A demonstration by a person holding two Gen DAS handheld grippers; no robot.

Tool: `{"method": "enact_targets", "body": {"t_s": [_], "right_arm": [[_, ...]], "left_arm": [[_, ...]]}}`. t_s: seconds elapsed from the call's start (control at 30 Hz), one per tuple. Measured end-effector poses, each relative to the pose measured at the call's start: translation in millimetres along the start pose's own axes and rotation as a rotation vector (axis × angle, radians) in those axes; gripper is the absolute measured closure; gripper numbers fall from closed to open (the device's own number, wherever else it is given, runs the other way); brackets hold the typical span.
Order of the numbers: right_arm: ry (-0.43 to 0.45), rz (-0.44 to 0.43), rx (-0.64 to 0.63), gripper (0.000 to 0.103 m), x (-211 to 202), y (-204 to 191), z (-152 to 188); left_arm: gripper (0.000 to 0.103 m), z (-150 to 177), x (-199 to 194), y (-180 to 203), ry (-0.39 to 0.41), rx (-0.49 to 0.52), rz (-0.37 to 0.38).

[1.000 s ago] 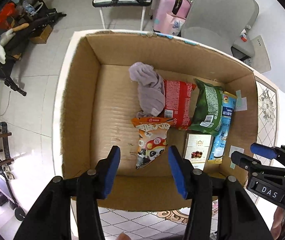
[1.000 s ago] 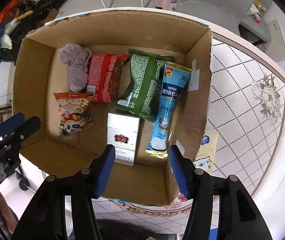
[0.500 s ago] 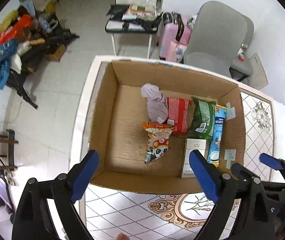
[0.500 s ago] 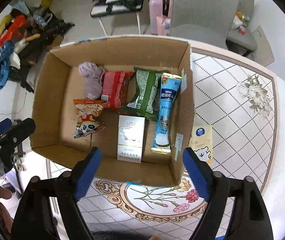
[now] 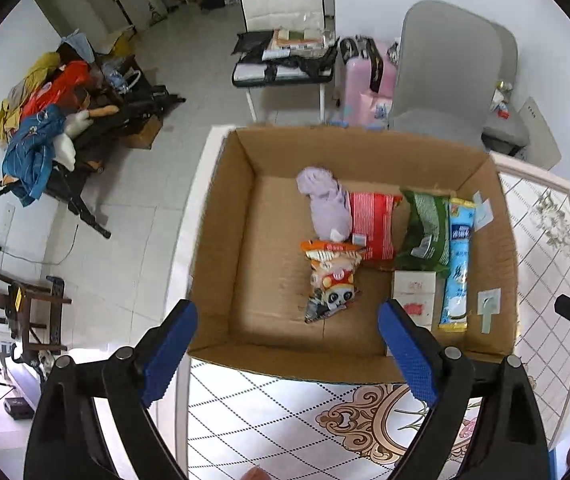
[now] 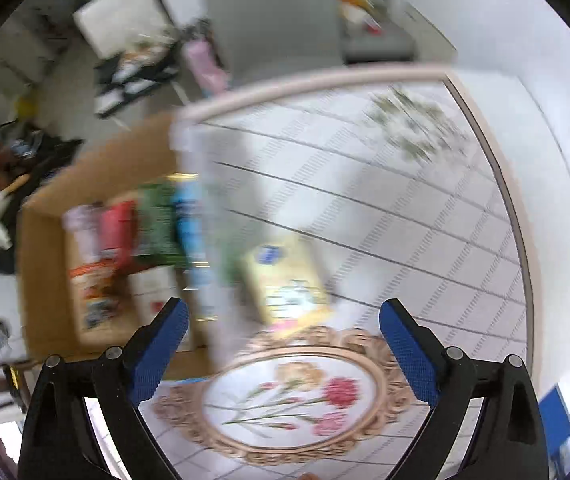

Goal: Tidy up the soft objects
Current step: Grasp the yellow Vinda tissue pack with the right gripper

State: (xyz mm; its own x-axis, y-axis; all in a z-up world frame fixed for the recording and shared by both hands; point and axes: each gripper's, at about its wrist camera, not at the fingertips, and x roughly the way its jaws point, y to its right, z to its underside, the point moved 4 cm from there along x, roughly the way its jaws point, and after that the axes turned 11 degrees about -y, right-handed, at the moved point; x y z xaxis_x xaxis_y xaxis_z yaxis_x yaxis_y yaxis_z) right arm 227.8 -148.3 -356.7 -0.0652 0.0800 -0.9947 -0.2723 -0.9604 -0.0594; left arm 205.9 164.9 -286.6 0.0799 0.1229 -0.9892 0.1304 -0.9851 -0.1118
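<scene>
Left gripper [image 5: 285, 344] spread wide, nothing between the fingers, hanging above the near wall of the box [image 5: 221, 264]. Box sits on the table [image 5: 269, 420] at its left edge

Inside the box, left view:
- lilac cloth [image 5: 325, 204] bunched up toward the back, touching the red pack [image 5: 373, 226] on its right
- orange panda pack [image 5: 331, 280] just in front of the cloth, overlapping the red pack's near corner
- green pack [image 5: 423, 232] right of the red one
- blue sachet [image 5: 457, 264] lying lengthwise along the right wall, touching the green pack
- white carton [image 5: 413, 294] in front of the green pack, partly behind the left gripper's right finger
- left half of the box floor bare cardboard

Right gripper [image 6: 283, 344] also spread wide, holding nothing, over the oval flower print [image 6: 289, 404] on the table. Right view is heavily motion-blurred. Yellow pack [image 6: 285, 284] lies flat on the table just right of the box [image 6: 41, 280], outside it, ahead of the right gripper's fingers. Box contents in that view are smears of colour, can't tell detail

Grey chair [image 5: 449, 76] and pink suitcase [image 5: 365, 88] stand behind the table
</scene>
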Motion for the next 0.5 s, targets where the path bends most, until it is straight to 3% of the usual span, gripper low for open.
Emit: {"method": "enact_targets", "body": {"t_s": [0.23,0.3,0.43,0.5], "right_arm": [[-0.192,-0.034,-0.044,0.005,85,8,-16],[-0.264,-0.099,-0.061,0.005,110,3,-13],[-0.275,-0.158,-0.048,0.006,123,9,-11],[-0.261,-0.064,-0.017,0.010,123,24,-10]], "left_arm": [[0.010,6,46,32,-0.105,0.035,0.010],[0.010,9,53,38,-0.121,0.053,0.002],[0.010,14,72,49,-0.152,0.077,-0.015],[0.010,17,78,53,-0.164,0.083,-0.023]]}}
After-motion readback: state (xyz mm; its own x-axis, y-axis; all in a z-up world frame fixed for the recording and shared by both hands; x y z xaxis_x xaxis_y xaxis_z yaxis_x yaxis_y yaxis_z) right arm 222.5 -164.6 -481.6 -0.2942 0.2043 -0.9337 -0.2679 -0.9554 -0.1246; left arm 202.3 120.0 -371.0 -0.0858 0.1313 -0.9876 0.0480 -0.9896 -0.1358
